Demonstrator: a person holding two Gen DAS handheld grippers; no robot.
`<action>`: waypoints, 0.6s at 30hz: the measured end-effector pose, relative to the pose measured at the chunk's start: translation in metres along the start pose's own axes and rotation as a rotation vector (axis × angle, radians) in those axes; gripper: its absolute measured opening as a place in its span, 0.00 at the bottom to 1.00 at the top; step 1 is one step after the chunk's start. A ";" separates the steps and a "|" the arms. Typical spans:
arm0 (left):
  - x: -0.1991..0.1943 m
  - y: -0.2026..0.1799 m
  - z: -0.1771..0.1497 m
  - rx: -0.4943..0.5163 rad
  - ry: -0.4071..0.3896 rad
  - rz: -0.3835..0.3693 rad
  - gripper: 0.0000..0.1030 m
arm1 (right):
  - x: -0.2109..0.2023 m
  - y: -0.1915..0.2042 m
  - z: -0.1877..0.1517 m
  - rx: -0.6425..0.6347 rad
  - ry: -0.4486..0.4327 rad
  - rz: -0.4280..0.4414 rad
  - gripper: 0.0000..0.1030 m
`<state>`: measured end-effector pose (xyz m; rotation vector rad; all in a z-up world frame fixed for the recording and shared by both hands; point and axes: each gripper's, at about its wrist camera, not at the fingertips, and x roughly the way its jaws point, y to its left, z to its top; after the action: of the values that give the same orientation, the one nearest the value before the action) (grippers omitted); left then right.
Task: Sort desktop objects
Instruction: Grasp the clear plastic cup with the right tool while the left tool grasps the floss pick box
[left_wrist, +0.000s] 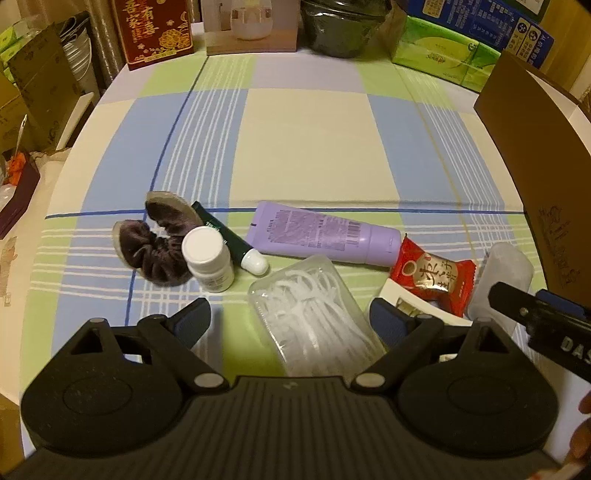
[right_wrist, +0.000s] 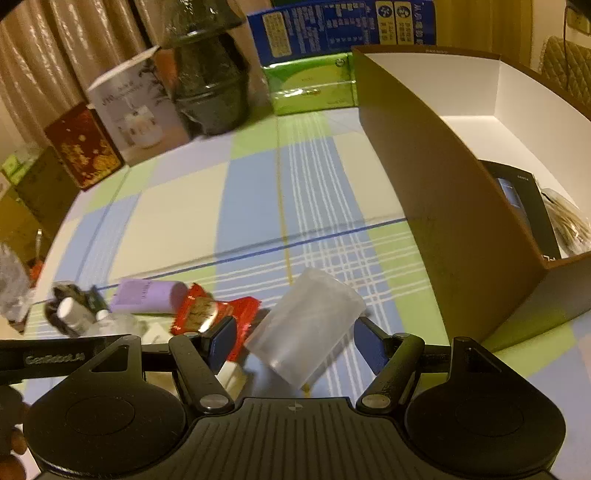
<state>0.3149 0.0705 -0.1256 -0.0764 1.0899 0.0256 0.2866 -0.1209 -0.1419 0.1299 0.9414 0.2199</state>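
In the left wrist view my left gripper (left_wrist: 290, 319) is open, its jaws on either side of a clear pack of white floss picks (left_wrist: 314, 314) on the checked cloth. Beyond lie a purple tube (left_wrist: 321, 232), a white pill bottle (left_wrist: 208, 258), a dark green tube (left_wrist: 229, 240), a dark scrunchie (left_wrist: 155, 240) and a red snack packet (left_wrist: 432, 277). In the right wrist view my right gripper (right_wrist: 295, 339) is open around a frosted translucent container (right_wrist: 306, 325), which lies between the fingers; contact is unclear. The red packet (right_wrist: 214, 314) lies just left of it.
A brown cardboard box (right_wrist: 443, 206) with a white inside stands at the right and holds a black box (right_wrist: 524, 206) and a bagged item. Red box (left_wrist: 153, 31), white carton, dark pot (left_wrist: 343, 27) and green tissue packs (left_wrist: 443, 51) line the table's far edge.
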 end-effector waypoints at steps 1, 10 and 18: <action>0.000 0.000 0.000 0.005 -0.003 0.001 0.89 | 0.003 0.000 0.000 0.003 0.005 -0.005 0.67; 0.002 0.002 0.002 0.004 -0.001 -0.006 0.88 | 0.021 0.000 0.000 -0.070 0.039 -0.047 0.43; -0.001 0.002 -0.001 0.011 0.002 -0.008 0.84 | 0.015 -0.007 -0.005 -0.166 0.078 -0.002 0.36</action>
<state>0.3137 0.0726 -0.1255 -0.0708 1.0918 0.0128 0.2917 -0.1234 -0.1586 -0.0326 0.9966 0.3021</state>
